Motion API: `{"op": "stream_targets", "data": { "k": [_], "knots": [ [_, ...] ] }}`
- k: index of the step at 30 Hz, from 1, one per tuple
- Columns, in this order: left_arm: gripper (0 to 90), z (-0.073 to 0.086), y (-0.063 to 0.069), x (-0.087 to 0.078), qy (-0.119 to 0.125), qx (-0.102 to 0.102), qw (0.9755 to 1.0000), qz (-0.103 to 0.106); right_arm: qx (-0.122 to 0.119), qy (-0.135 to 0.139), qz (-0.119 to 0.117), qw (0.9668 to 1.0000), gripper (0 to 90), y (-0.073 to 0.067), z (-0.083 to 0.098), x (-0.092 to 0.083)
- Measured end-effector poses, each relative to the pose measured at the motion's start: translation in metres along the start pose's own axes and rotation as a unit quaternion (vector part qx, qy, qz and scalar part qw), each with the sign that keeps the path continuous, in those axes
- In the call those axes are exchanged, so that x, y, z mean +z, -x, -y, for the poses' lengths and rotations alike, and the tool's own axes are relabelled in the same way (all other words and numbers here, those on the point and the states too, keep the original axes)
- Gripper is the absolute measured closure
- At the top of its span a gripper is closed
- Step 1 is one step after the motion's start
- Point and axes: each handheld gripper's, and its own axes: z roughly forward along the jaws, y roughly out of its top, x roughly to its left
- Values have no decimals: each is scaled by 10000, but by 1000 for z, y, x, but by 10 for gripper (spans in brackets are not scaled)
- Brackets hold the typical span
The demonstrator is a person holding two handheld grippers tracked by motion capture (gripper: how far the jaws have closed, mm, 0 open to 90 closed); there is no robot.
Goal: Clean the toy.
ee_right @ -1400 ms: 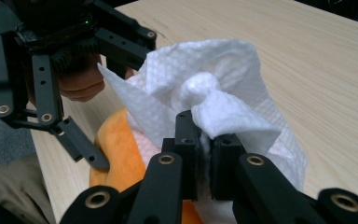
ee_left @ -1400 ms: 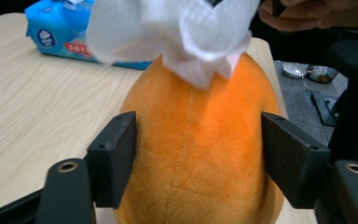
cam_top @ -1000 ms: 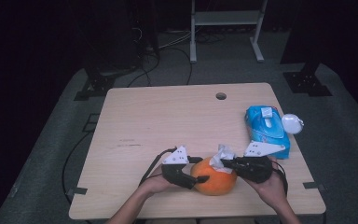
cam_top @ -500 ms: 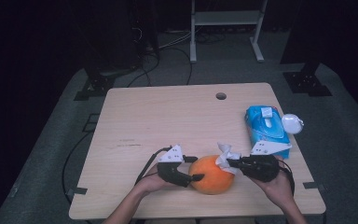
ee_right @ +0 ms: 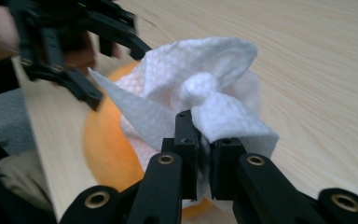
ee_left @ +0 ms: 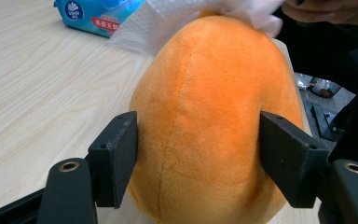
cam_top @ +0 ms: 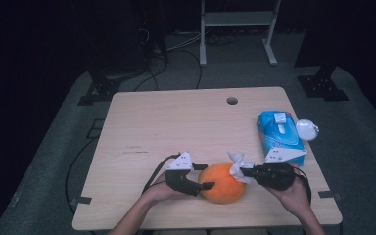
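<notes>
Table [cam_top: 176, 127]: light wood-grain top with a small round hole [cam_top: 232, 101] near its far edge.

Orange plush toy [cam_top: 222, 182]: rounded, egg-shaped, seamed down its front; sits on the table near the person's edge, between the two grippers.

Wet-wipe pack [cam_top: 280, 131]: blue, lying flat by the table's right edge, well apart from the plush toy.

Left gripper [cam_top: 203, 178]: black, grey three-cornered plate on top, held at the toy's left. In the left gripper view its pads [ee_left: 116, 156] press on both flanks of the toy, jaws held partly apart by its width.

Right gripper [cam_top: 243, 171]: black, at the toy's right. Jaws nearly together, pinching a bunched white paper tissue [ee_right: 205, 98].

Tissue: crumpled and dimpled, draped against the upper right side of the toy.

White round object [cam_top: 307, 129]: small, just beside the pack's right side.
</notes>
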Motion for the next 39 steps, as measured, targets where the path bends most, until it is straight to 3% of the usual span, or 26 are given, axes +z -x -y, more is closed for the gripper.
{"op": "stream_targets", "data": {
  "k": [3, 6, 7, 8, 11, 14, 18, 20, 22, 27, 31, 32, 33, 35, 36, 39],
  "knots": [
    [307, 0, -1, -1, -13, -8, 10000, -12, 162, -160, 258, 9994, 829, 11, 7, -1],
    [297, 1, 0, 0, 6, -23, 10000, -9, 212, 15, 104, 9997, 828, 8, 5, -6],
    [295, 1, -1, 1, 5, -20, 10000, -8, 108, 134, -88, 9998, 828, 3, 0, -7],
    [295, 1, -1, 0, 3, -18, 10000, -14, 51, 105, -105, 9999, 828, 0, -1, -5],
    [295, 0, 0, 0, 24, -34, 10000, -19, 40, -51, -93, 9999, 828, 2, 2, 1],
    [299, -1, 1, 1, 10, -15, 10000, -36, 151, -165, 99, 9997, 826, 10, 6, 0],
    [300, -2, 4, 3, -6, 31, 10000, 17, 193, 27, 58, 9998, 825, 7, 3, -5],
    [300, -4, 7, 4, -39, 112, 9999, 11, 54, 151, 3, 9999, 822, -2, -5, -3],
    [300, -5, 8, 4, -54, 124, 9999, -2, -35, 75, 37, 10000, 823, -4, -6, 1],
    [302, -6, 8, 5, -26, 100, 9999, -23, 227, 29, 127, 9997, 824, 6, 1, -1],
    [296, -9, 14, 9, -28, 233, 9997, -40, 154, 250, -71, 9995, 824, -7, -10, -3],
    [296, -9, 14, 9, -28, 233, 9997, -40, 154, 250, -71, 9995, 824, -7, -10, -3],
    [297, -10, 17, 10, -57, 315, 9995, -57, -55, 179, -66, 9998, 819, -16, -15, 2],
    [298, -10, 17, 10, -65, 312, 9995, -59, -139, 97, -16, 9999, 820, -19, -15, 5],
    [300, -10, 17, 10, -42, 286, 9996, -49, -178, 41, 15, 9998, 820, -18, -14, 8],
    [303, -9, 16, 9, -27, 231, 9997, -26, -3, 19, 90, 10000, 821, -6, -8, 6]
  ]
}}
